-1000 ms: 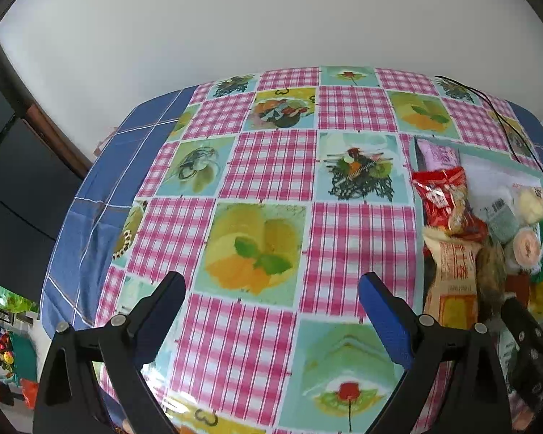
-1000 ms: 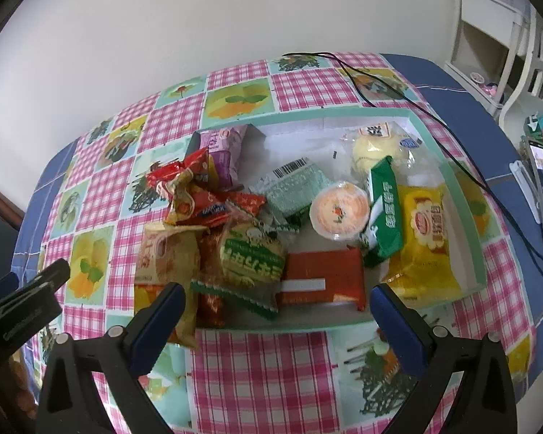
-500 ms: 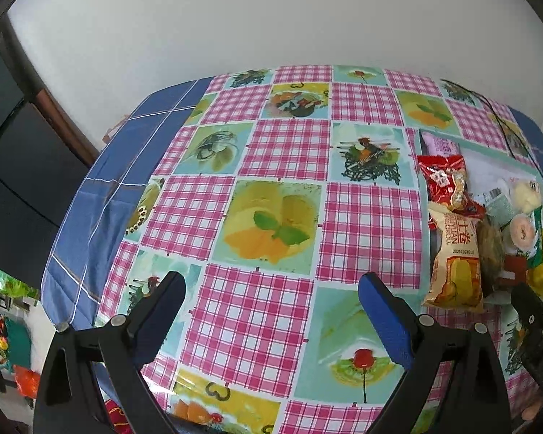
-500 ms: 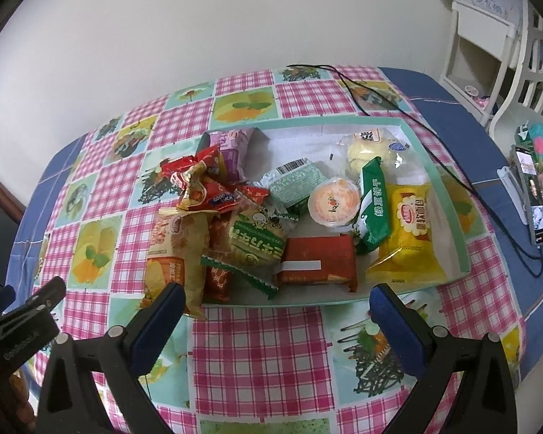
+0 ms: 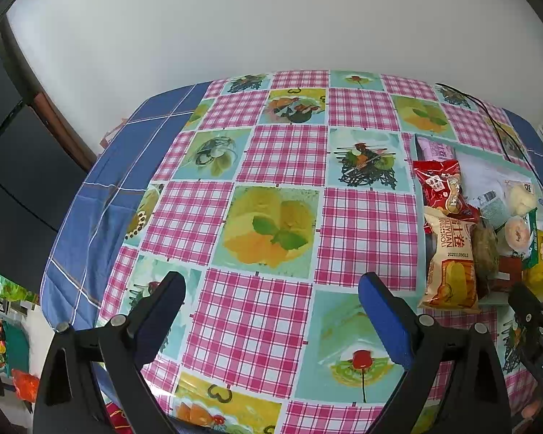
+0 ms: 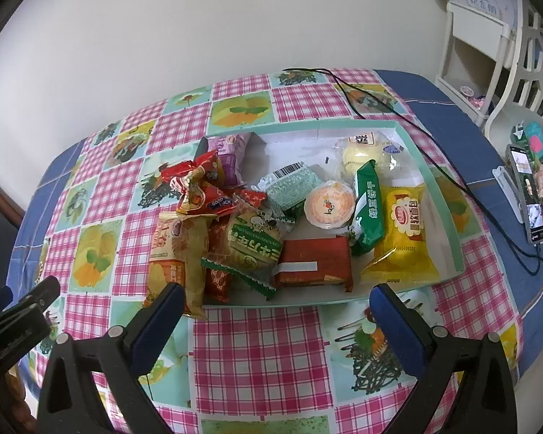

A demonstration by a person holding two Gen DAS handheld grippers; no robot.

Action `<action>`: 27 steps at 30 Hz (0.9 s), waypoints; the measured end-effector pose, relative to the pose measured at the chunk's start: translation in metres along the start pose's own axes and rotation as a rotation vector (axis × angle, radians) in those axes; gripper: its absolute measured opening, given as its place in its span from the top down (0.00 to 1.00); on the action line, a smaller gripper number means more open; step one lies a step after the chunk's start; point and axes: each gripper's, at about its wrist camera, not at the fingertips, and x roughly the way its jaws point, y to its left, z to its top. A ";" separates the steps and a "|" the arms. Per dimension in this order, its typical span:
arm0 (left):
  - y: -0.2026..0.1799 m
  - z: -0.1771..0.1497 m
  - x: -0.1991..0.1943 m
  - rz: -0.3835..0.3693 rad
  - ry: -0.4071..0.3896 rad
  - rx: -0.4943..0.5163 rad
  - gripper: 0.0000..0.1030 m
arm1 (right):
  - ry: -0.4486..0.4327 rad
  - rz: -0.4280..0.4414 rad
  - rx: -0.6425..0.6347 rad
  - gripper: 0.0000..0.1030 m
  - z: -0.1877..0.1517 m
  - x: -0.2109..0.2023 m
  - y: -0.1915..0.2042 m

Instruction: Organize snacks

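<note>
A shallow teal-rimmed box (image 6: 447, 213) on the checked tablecloth holds several snack packs: a yellow pack (image 6: 403, 238), a green pack (image 6: 369, 209), a red-brown bar (image 6: 313, 262), a round jelly cup (image 6: 329, 204), a red pack (image 6: 199, 190). A tan egg-roll pack (image 6: 177, 253) hangs over the box's left front rim. My right gripper (image 6: 277, 320) stands open just in front of the box, nothing between its fingers. My left gripper (image 5: 271, 307) is open over bare tablecloth, left of the same tan egg-roll pack (image 5: 450, 264) and box (image 5: 496, 153).
A black cable (image 6: 409, 119) runs across the table's far right and over its edge. A phone (image 6: 528, 195) on a stand and white shelving (image 6: 488, 39) are off to the right. A white wall backs the table. The table's blue edge (image 5: 90, 195) drops off at left.
Both grippers have drawn back and up from the table, so box and snacks look smaller and farther. Both stay open and nothing was picked up.
</note>
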 end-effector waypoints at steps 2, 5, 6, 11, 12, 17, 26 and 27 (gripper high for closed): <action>0.000 0.000 0.000 0.000 0.001 0.000 0.06 | 0.002 0.002 0.000 0.00 0.000 0.001 0.000; 0.000 0.000 0.000 0.003 0.000 -0.002 0.06 | 0.002 0.003 -0.003 0.00 0.001 0.001 0.000; 0.000 0.000 0.000 0.003 0.001 -0.002 0.06 | 0.003 0.003 -0.004 0.00 0.001 0.001 0.001; -0.001 0.000 0.000 0.003 0.000 -0.001 0.06 | 0.005 0.001 -0.009 0.00 0.000 0.002 0.003; -0.001 0.000 0.000 0.003 0.001 0.000 0.06 | 0.005 0.001 -0.011 0.00 0.000 0.002 0.003; -0.001 0.001 0.001 0.004 0.005 0.001 0.06 | 0.011 0.000 -0.016 0.00 0.000 0.003 0.004; 0.000 0.001 0.002 -0.002 0.012 -0.001 0.06 | 0.014 -0.001 -0.020 0.00 0.000 0.005 0.005; 0.000 0.001 0.002 -0.002 0.012 0.000 0.06 | 0.015 -0.002 -0.021 0.00 0.000 0.005 0.005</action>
